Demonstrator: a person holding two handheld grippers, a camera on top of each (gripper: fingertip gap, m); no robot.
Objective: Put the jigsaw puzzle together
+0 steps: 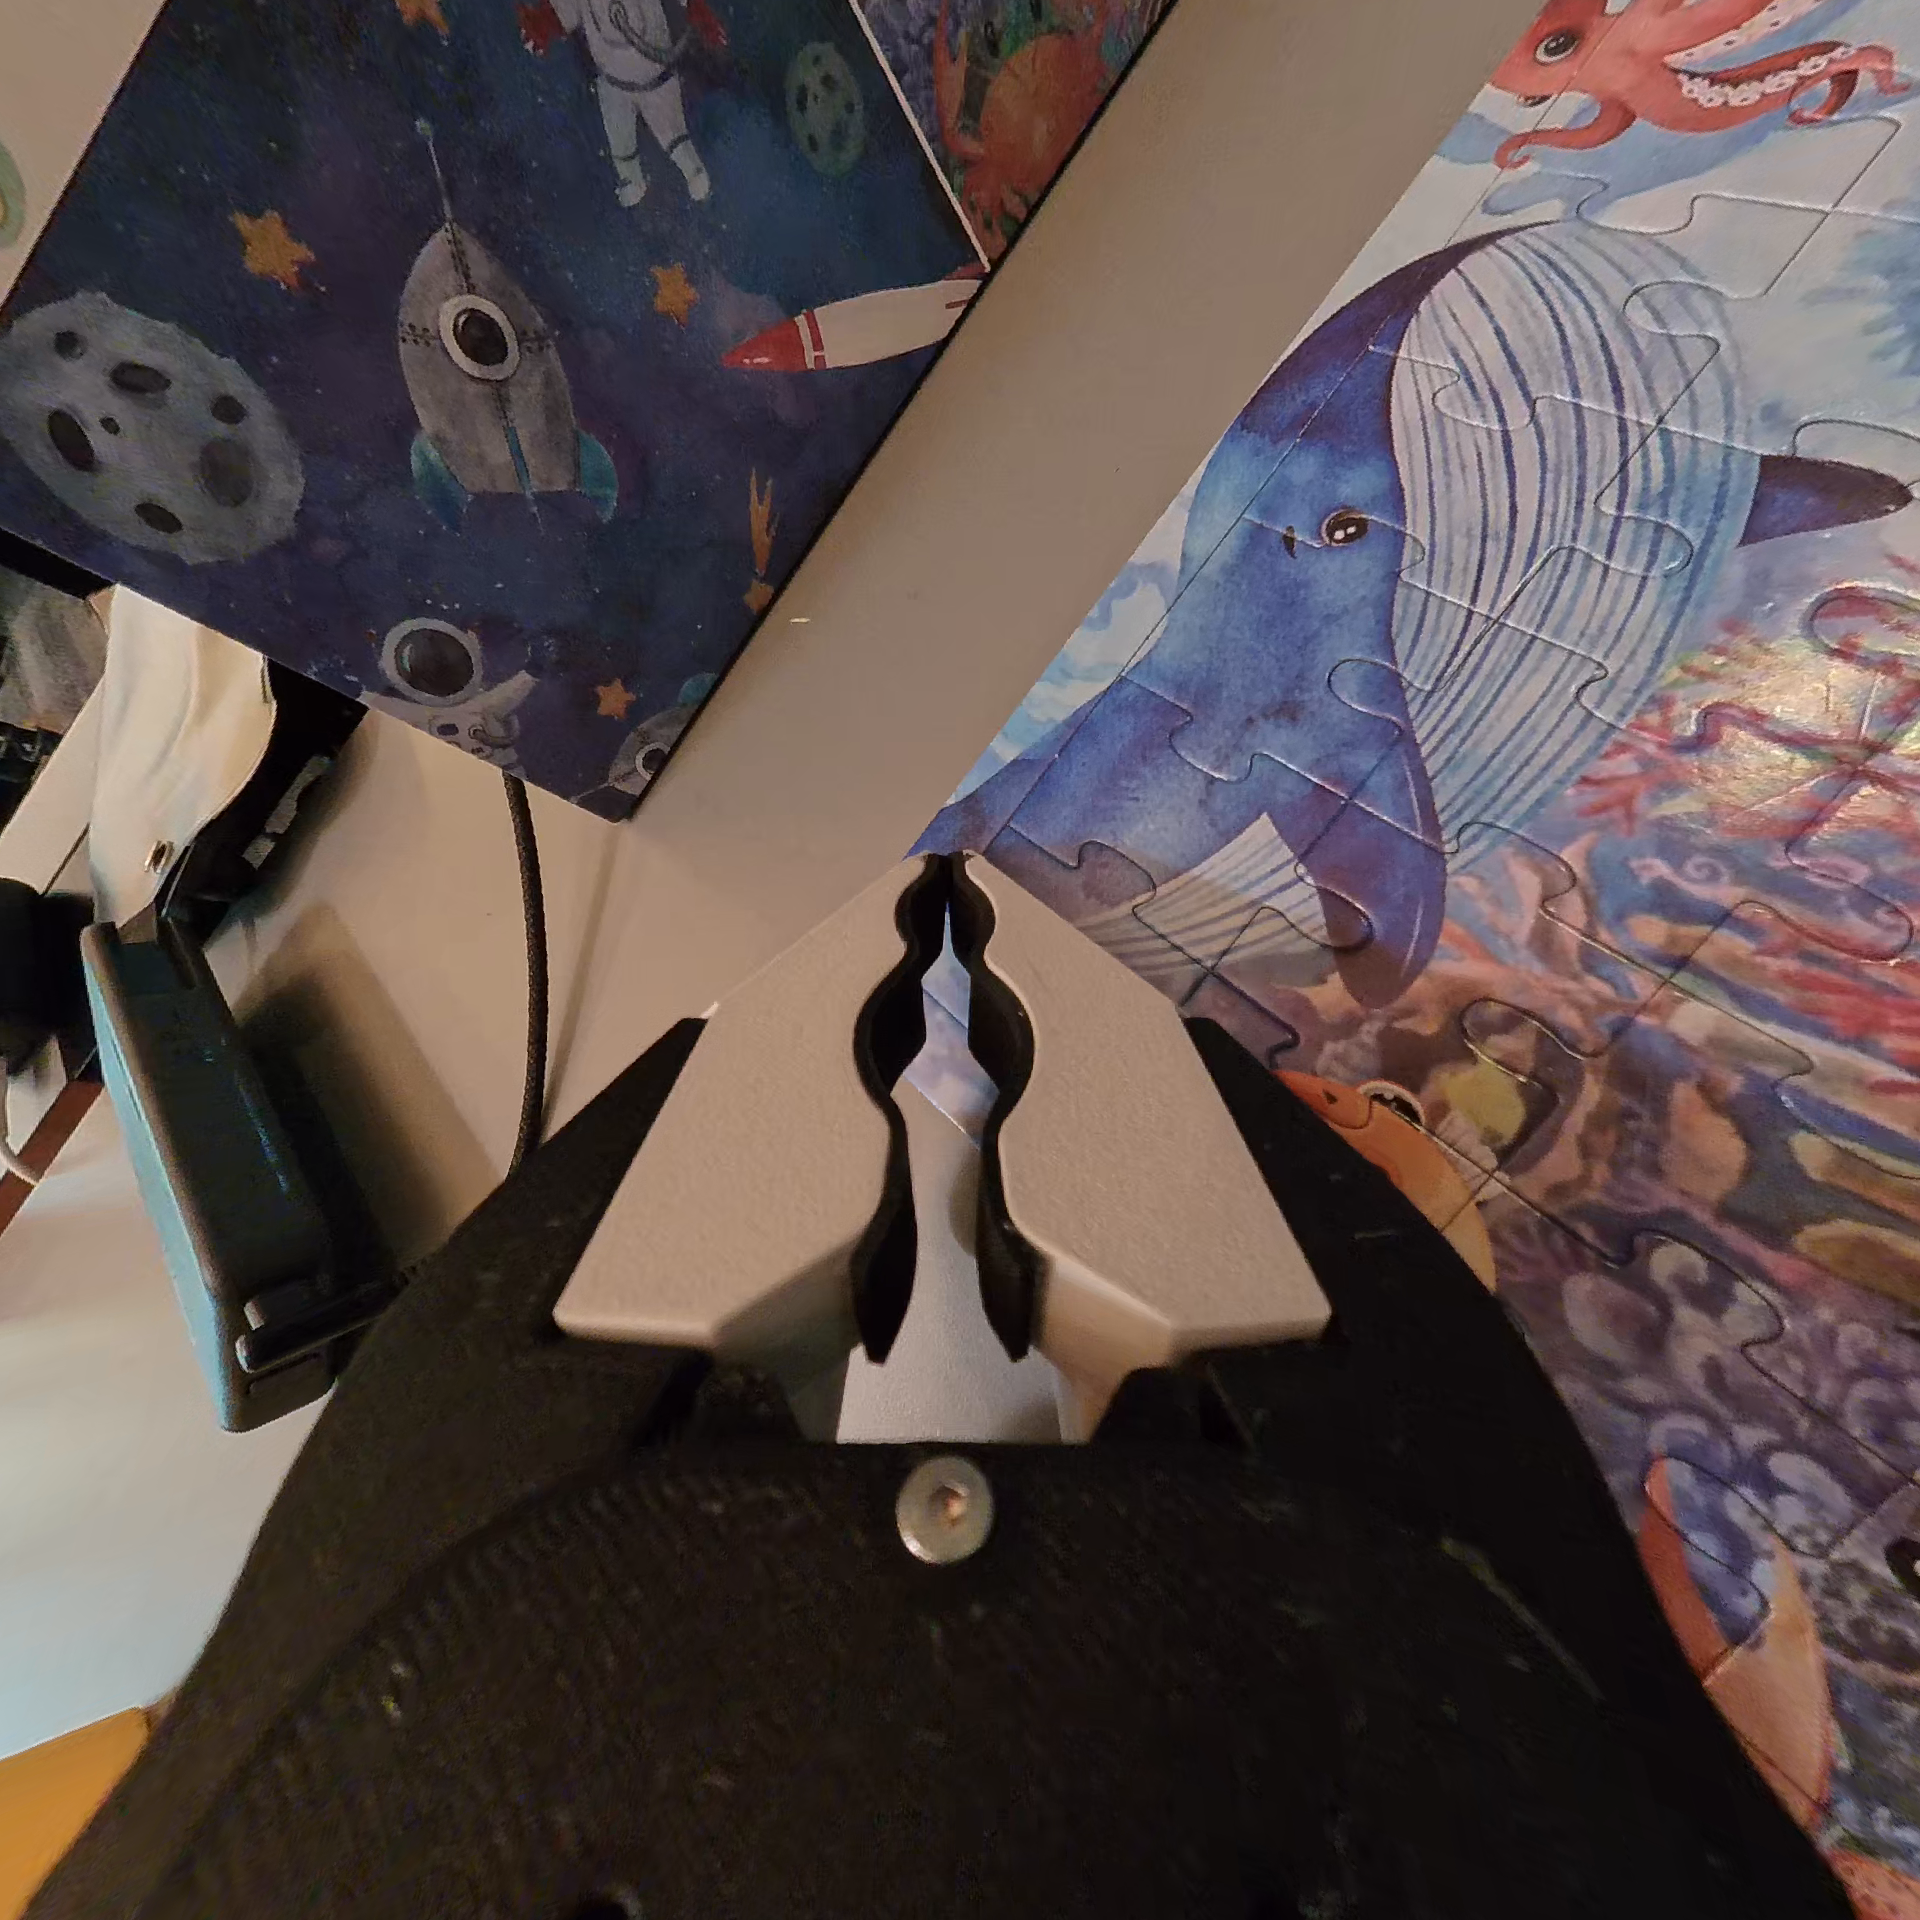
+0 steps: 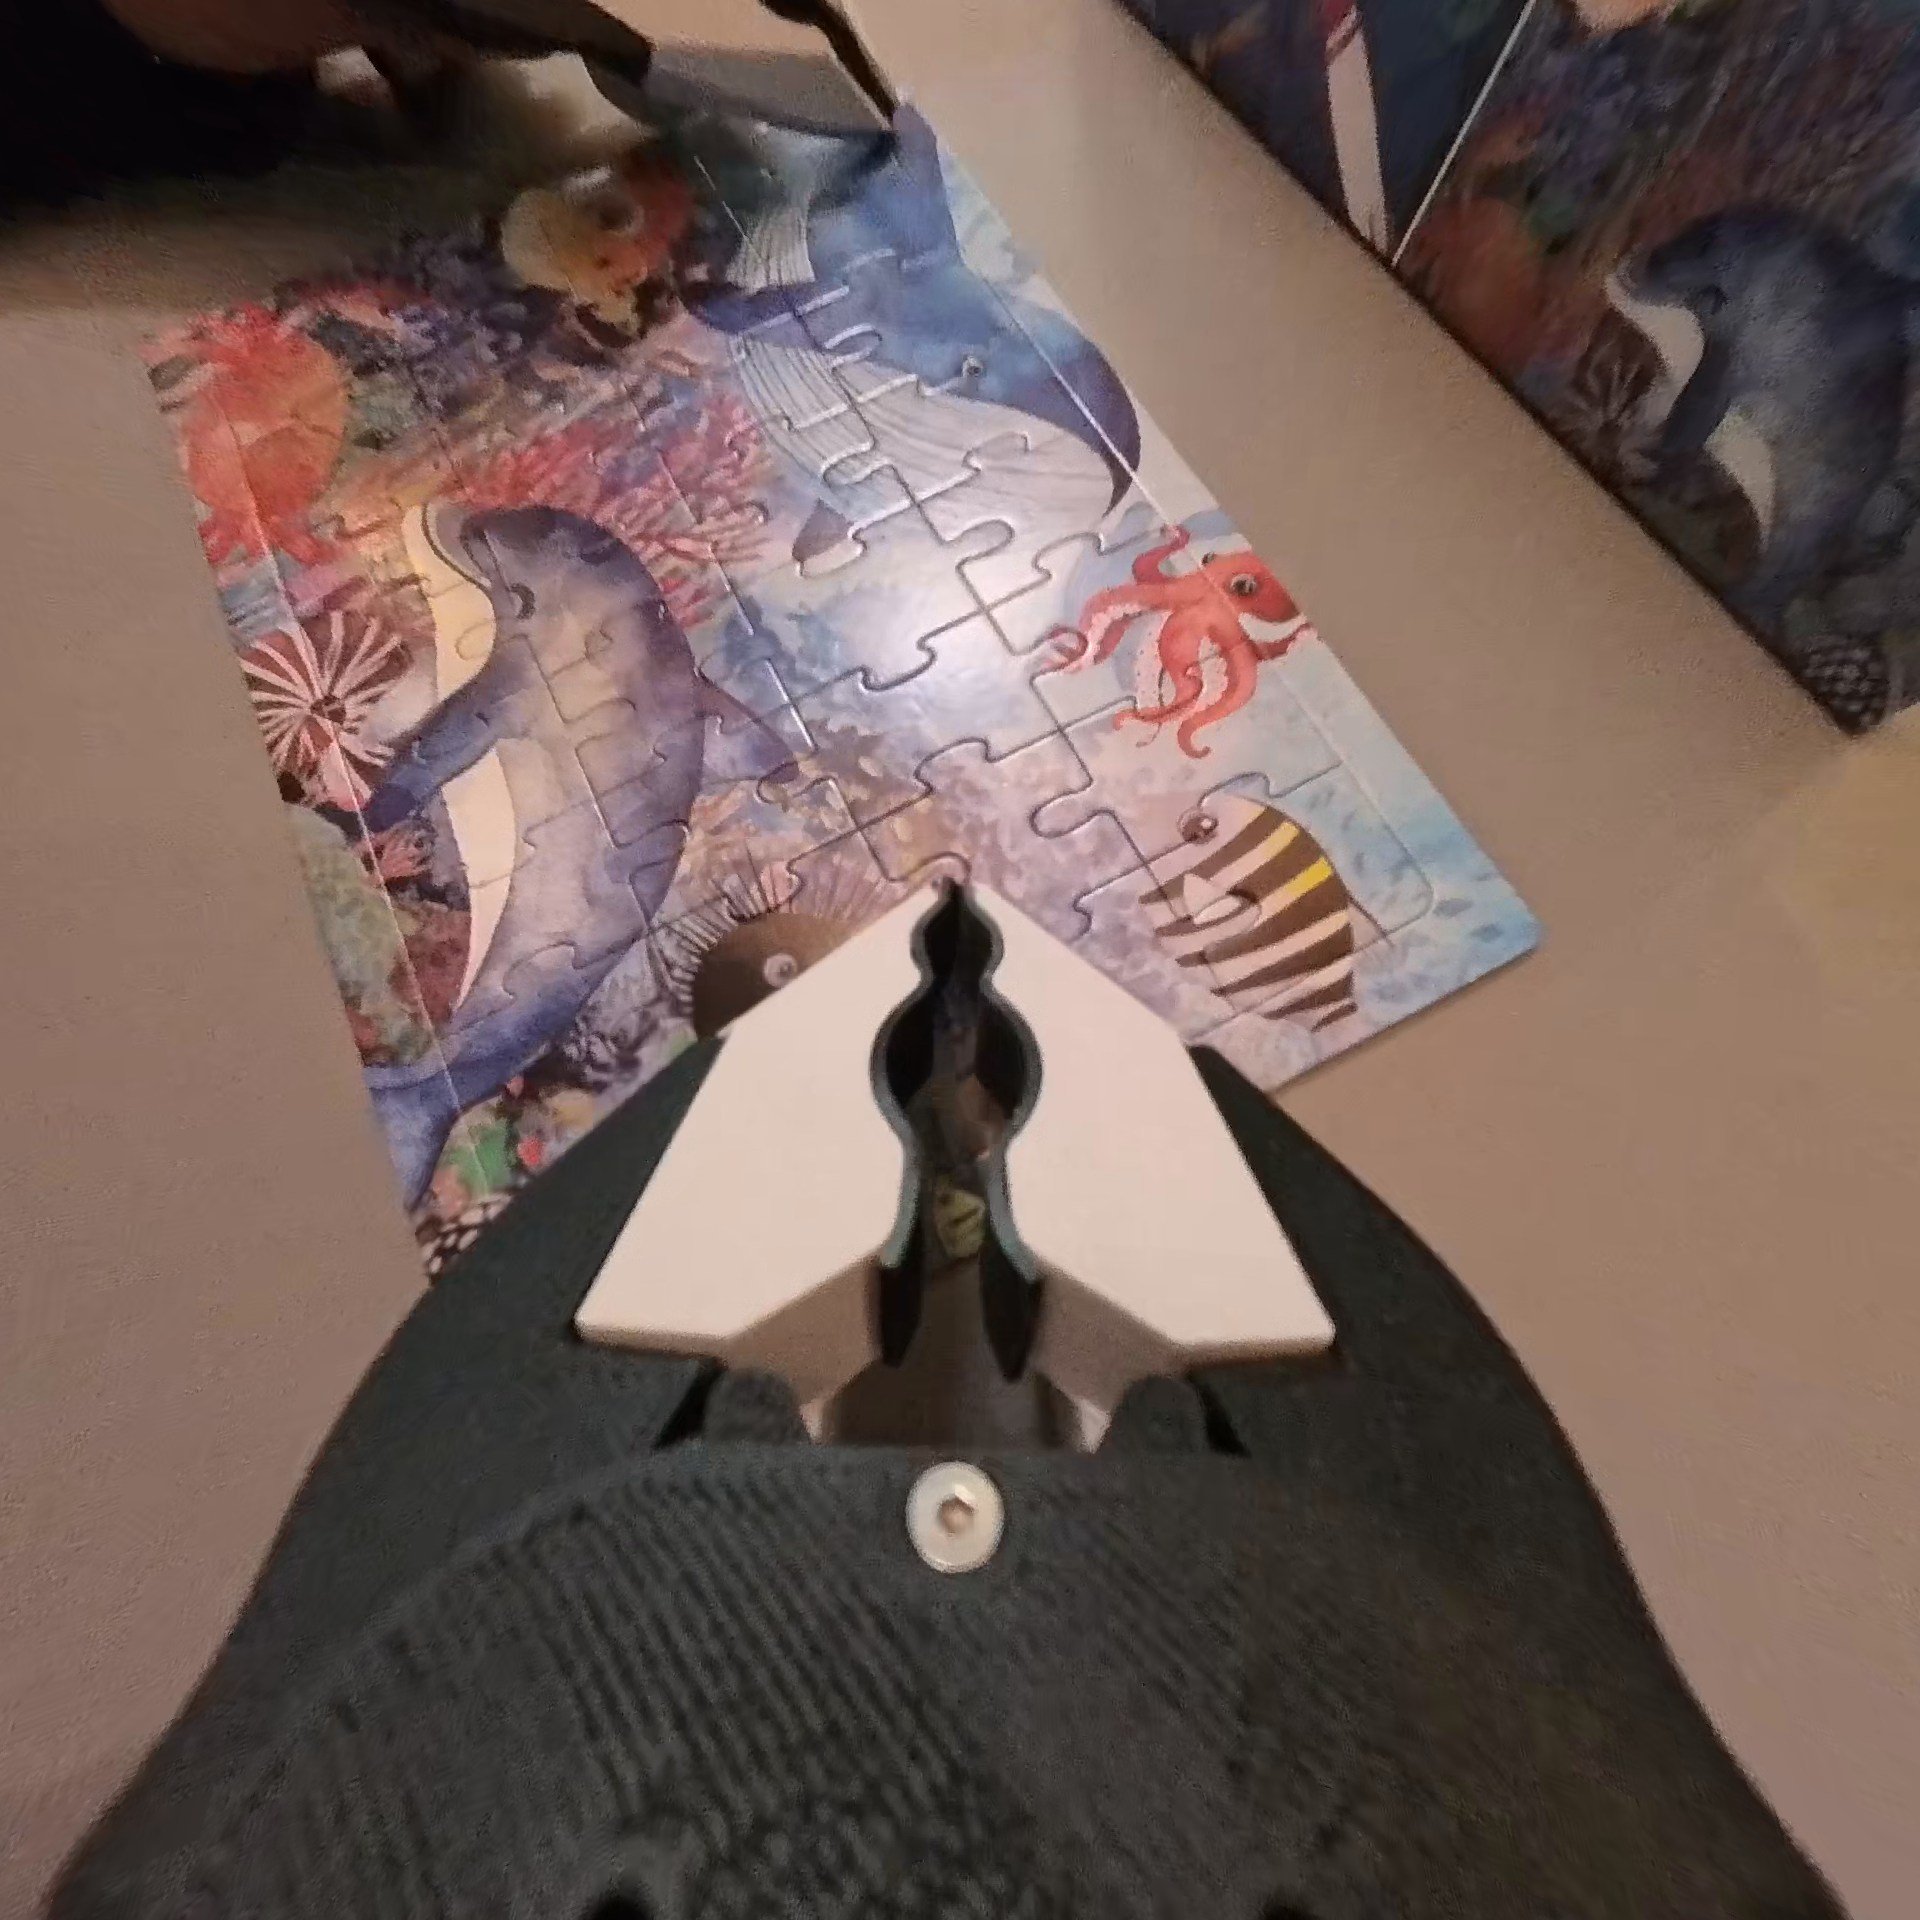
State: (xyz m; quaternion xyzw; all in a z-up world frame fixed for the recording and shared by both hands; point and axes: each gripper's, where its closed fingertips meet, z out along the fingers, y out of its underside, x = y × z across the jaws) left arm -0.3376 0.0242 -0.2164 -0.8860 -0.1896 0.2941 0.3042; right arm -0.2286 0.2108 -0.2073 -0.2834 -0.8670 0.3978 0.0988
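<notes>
Left wrist view: the left gripper (image 1: 945,868) has its fingers closed together, the tips meeting with nothing between them. The tips are at the corner of the jigsaw puzzle (image 1: 1558,779), which lies flat on the pale table (image 1: 935,540) — whether they touch the corner, I cannot tell. The puzzle fills the right side of the view and shows a blue whale (image 1: 1382,582), a red octopus (image 1: 1683,73) at the top and corals lower down. At the upper left is a puzzle box (image 1: 447,343) with a space picture: rockets, an astronaut, a grey moon. A black cable (image 1: 530,935) hangs below the box, and a dark device (image 1: 208,1174) is at the left edge.

Right wrist view: the right gripper (image 2: 951,899) is also closed, its tips together and holding nothing. It is over the near edge of the puzzle (image 2: 831,644), beside a striped fish (image 2: 1247,925) and a dark spiky fish (image 2: 748,966). The puzzle looks assembled — a dolphin (image 2: 582,707) on the left, the octopus (image 2: 1195,623) on the right, the whale (image 2: 935,353) farther away. At the far corner the other gripper (image 2: 727,94) shows, dark and blurred. The box (image 2: 1662,312) is at the upper right, apart from the puzzle.
</notes>
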